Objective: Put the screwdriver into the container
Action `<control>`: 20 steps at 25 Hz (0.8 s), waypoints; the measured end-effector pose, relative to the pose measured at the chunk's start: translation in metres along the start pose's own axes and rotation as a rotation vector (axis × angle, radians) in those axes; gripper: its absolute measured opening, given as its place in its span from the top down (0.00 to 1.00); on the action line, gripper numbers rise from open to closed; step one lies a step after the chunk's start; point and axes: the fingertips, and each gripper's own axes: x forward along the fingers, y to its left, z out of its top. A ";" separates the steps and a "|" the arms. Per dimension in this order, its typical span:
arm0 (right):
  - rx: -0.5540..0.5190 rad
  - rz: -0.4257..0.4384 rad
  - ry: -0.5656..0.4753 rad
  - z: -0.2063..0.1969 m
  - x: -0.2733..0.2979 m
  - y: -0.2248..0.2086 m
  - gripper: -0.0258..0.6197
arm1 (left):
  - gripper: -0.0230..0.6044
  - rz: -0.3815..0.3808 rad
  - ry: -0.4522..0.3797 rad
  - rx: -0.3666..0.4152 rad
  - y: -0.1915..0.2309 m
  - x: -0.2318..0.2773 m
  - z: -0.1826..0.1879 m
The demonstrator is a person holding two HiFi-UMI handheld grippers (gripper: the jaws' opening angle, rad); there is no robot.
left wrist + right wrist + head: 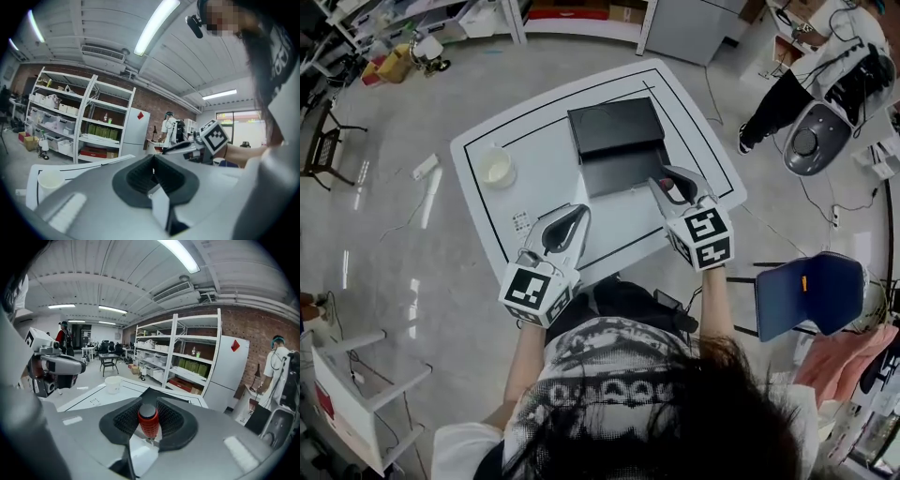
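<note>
My right gripper point(663, 178) is shut on the screwdriver point(674, 193), whose red ribbed handle point(148, 421) stands upright between the jaws point(149, 401). It hovers at the near right corner of the black container point(617, 142), an open box on the white table point(694, 131). The left gripper point(577, 216) is over the table's near edge, left of the container; its jaws point(152, 171) are shut with nothing in them. Across from it, the right gripper's marker cube point(214, 136) is in sight.
A white cup point(496, 167) stands on the table's left part, also seen from the right gripper point(113, 384). A blue chair point(811, 291) is at the right, a person point(778, 98) stands at the far right, and shelves point(178, 357) line the wall.
</note>
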 end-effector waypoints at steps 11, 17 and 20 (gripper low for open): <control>-0.413 0.054 0.138 -0.019 0.079 -0.036 0.80 | 0.96 0.138 0.017 0.012 0.024 0.029 0.000; -0.422 0.183 0.219 -0.047 0.127 -0.014 0.80 | 0.96 0.221 0.021 0.008 0.047 0.021 -0.001; -0.384 0.243 0.233 -0.057 0.146 -0.002 0.80 | 0.96 0.250 0.020 0.002 0.055 0.019 0.000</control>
